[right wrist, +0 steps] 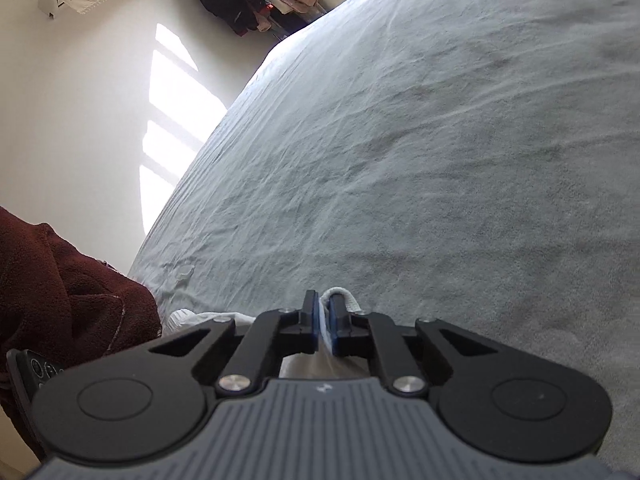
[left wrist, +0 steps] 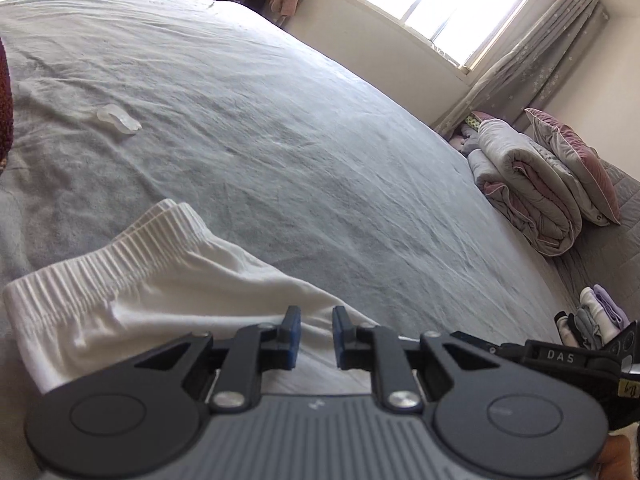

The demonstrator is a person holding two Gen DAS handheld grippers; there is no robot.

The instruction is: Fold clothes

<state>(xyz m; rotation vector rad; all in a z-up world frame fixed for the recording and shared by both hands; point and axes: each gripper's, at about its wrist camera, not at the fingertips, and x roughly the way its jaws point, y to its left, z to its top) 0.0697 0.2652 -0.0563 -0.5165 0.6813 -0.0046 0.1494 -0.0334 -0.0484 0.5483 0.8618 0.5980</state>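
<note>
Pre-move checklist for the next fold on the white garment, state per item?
1. right gripper clamped on white garment: ok, a fold of white fabric is pinched between its pads.
2. left gripper gripping the garment: not ok, pads stand apart with nothing pinched; the fabric lies beneath them.
3. Ribbed waistband visible and reachable: ok, it lies to the left in the left wrist view.
4. Bed sheet ahead free for laying the fold: ok, apart from a small clear object farther off.
5. Garment lying flat: cannot tell, only part of it is in view.
6. Folded stack clear of the work area: ok, at the bed's far right edge.
</note>
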